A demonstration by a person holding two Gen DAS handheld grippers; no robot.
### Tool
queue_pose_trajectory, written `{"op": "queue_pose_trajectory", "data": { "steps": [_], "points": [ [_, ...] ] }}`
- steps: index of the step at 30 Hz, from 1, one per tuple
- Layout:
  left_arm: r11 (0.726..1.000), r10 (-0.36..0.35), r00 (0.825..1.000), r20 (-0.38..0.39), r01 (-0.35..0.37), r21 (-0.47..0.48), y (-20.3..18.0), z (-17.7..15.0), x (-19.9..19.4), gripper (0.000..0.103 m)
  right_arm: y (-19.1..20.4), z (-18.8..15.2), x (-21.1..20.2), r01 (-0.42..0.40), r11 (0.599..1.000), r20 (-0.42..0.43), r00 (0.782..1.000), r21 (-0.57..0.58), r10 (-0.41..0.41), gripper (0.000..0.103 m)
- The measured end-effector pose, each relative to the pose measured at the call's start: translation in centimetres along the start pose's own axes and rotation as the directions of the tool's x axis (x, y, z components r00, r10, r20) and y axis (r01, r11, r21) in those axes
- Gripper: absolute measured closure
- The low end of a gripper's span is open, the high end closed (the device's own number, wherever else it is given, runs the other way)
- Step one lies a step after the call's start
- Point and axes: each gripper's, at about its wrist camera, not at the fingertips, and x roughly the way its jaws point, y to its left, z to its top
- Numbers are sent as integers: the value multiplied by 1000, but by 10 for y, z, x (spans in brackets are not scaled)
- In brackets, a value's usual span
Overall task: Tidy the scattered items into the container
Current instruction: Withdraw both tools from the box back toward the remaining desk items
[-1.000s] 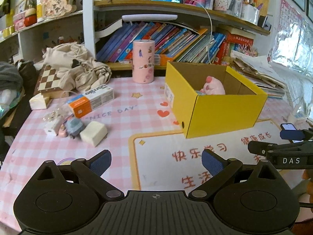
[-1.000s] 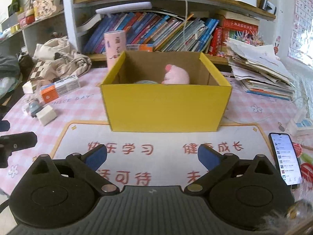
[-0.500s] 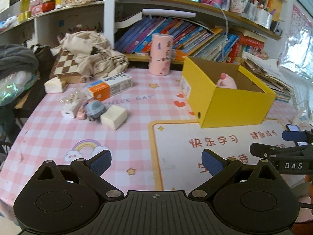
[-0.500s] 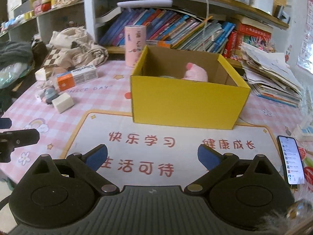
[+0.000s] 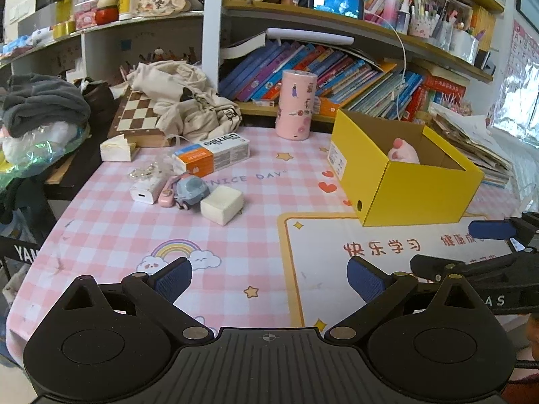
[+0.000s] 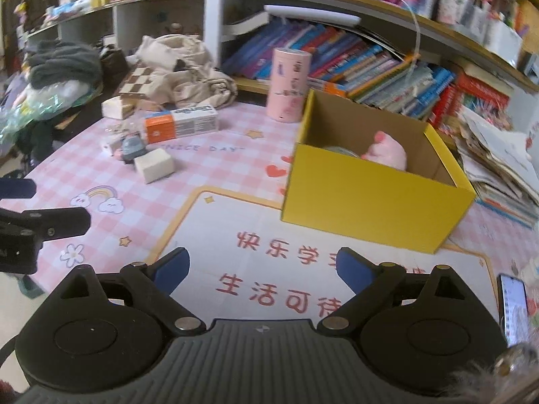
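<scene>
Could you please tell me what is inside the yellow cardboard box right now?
Inside the yellow box a pink plush toy shows, with a pale rounded item beside it. The near wall hides the floor and anything lower.

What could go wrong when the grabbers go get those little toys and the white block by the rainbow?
1. The white block, the small blue-grey toy and the pink piece touch each other, so grabbing one could knock the others away.
2. The white charger sits near the table's left edge and might get pushed off.
3. The yellow box already holds a pink plush; a dropped item could bounce off it.
</scene>
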Motion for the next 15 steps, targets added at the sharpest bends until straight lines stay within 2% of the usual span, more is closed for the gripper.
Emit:
{"op": "queue_pose_trajectory", "data": {
  "steps": [8, 15],
  "points": [
    [1000, -6, 1000, 6, 6, -1, 0, 1, 3, 3, 10, 6, 3, -41, 997, 8, 999, -69, 41, 8],
    [998, 32, 999, -9, -32, -49, 8, 4, 11, 3, 9, 13, 17, -84, 993, -4, 996, -85, 84, 8]
  ]
}}
